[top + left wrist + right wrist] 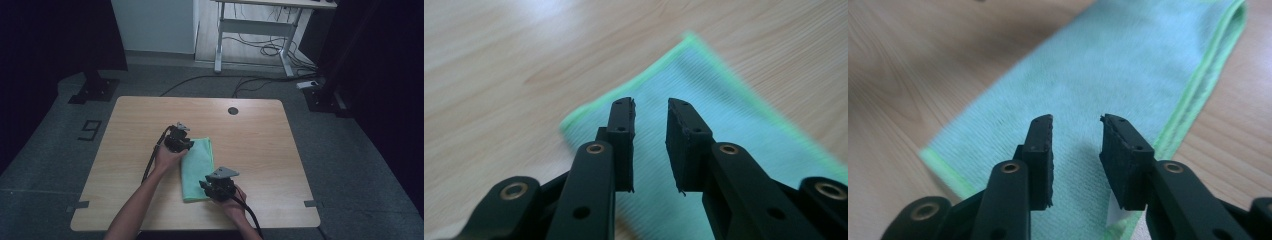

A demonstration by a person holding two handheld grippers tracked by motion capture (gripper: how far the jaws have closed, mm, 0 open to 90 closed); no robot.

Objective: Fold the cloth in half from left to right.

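Green cloth (196,168) lies near the middle of the wooden bench (260,145), folded into a long narrow strip that runs from 12 o'clock to 6 o'clock in the high view. We count 1 cloth, 2 tools and 1 dark round grommet (233,110) toward the bench's 12 o'clock edge.

Our left tool (184,145) sits at the strip's 12 o'clock end, on its 9 o'clock side. In the left gripper view its jaws stand a narrow gap apart above the cloth (734,135), with a bright green hem corner just ahead of them and nothing pinched between the pads. Our right tool (206,186) is at the strip's 6 o'clock end, on its 3 o'clock side. In the right gripper view its jaws are likewise parted, a little wider, and they hover over the cloth (1128,70) beside the doubled hem that runs along 1 long edge. A small white tag peeks out just below the right pad. Neither tool grips anything.

We judge the folding to be well along: the doubled edge says the cloth has been folded lengthwise at least once, and it lies flat and fairly square. What seems left is a fold across the strip, bringing 1 short end onto the other, which would need each tool to close on a corner first.
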